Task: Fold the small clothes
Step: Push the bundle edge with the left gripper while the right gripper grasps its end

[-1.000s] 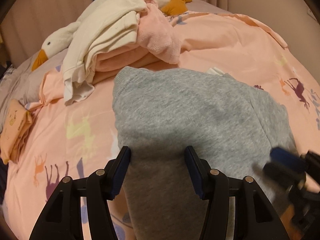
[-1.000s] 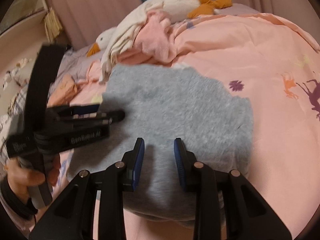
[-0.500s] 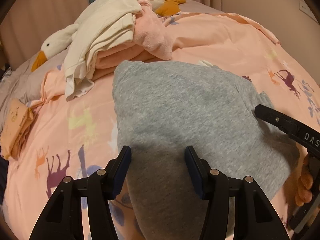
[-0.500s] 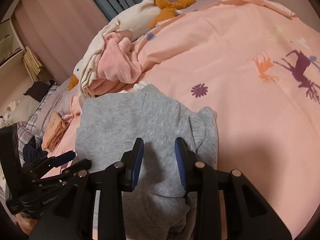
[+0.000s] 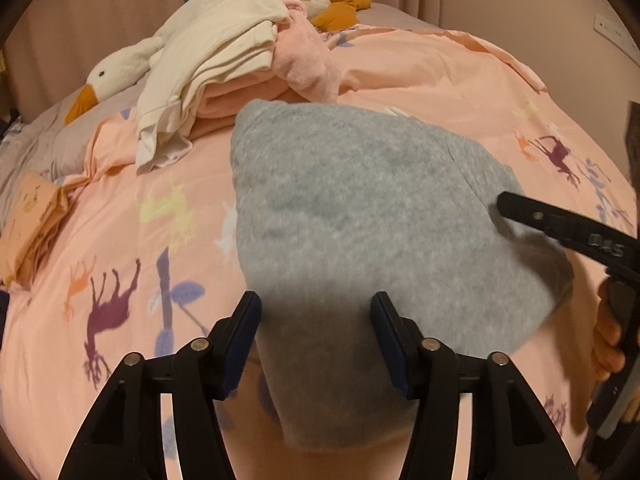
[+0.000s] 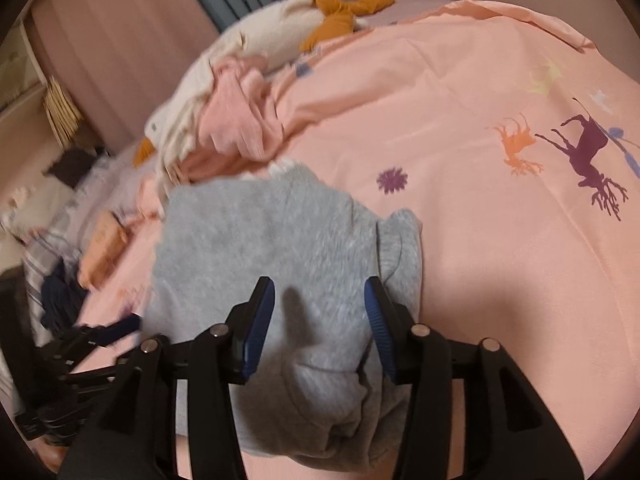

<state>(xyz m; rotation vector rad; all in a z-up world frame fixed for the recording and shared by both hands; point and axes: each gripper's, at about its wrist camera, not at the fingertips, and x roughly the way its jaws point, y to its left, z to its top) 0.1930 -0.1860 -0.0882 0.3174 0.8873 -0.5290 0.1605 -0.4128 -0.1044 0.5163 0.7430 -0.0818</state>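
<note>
A grey fleece garment (image 5: pixel 360 220) lies folded on the pink bedspread (image 5: pixel 440 80); it also shows in the right wrist view (image 6: pixel 260 240). My left gripper (image 5: pixel 316 340) is open, jaws apart over the garment's near edge, holding nothing. My right gripper (image 6: pixel 318 324) is open above the garment's right side, near a bunched cuff (image 6: pixel 400 240). The right gripper's body (image 5: pixel 568 232) shows at the right of the left wrist view; the left gripper (image 6: pixel 92 340) shows blurred at lower left in the right wrist view.
A pile of cream and pink clothes (image 5: pixel 240 60) lies behind the garment, with a white goose plush (image 5: pixel 116 76) beside it. A folded orange item (image 5: pixel 28 216) lies at the left. Curtains (image 6: pixel 120 40) hang behind the bed.
The right gripper's jaws have opened wider and it has swung over the garment's right side. The left gripper has drawn back slightly, staying open.
</note>
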